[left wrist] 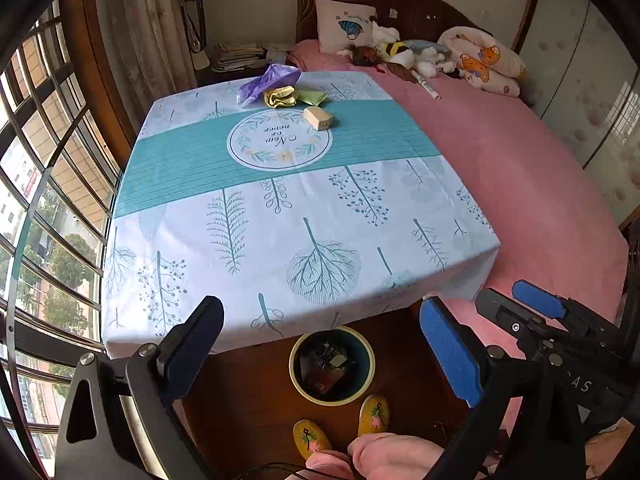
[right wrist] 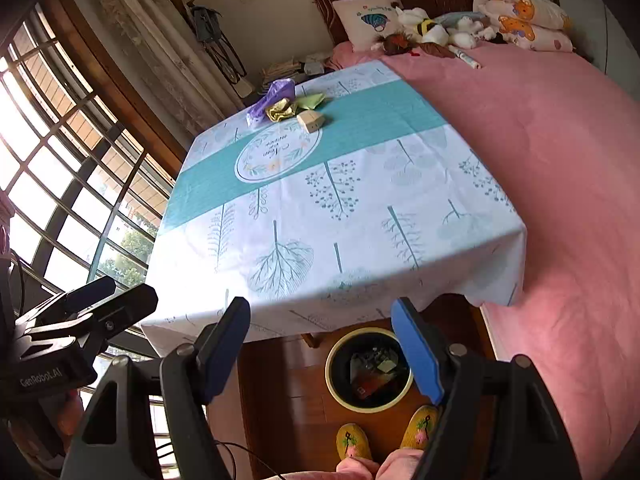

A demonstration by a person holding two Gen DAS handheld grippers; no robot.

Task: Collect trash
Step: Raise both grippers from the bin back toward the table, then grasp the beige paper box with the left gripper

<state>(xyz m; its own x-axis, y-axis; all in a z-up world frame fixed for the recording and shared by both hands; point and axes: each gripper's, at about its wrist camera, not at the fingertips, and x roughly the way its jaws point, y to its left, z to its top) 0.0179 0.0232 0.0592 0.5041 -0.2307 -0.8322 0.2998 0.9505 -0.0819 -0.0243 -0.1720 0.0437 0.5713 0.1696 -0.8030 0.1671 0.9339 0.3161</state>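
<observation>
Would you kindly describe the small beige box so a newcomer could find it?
Look at the table with the tree-print cloth. On its teal band, at the round emblem's far edge, sits the beige box. Unlike the crumpled wrappers behind it, it is solid and squared.

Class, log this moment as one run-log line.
left gripper: open, empty | right gripper: open, empty | trash: on table, untouched | bin: on floor

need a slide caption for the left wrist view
Open left gripper above the floor bin; crumpled wrappers wait across the table.

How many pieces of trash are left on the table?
4, clustered at the far edge: purple bag, yellow wrapper, green paper, and small beige box nearest. Smaller bits may hide behind them.
</observation>
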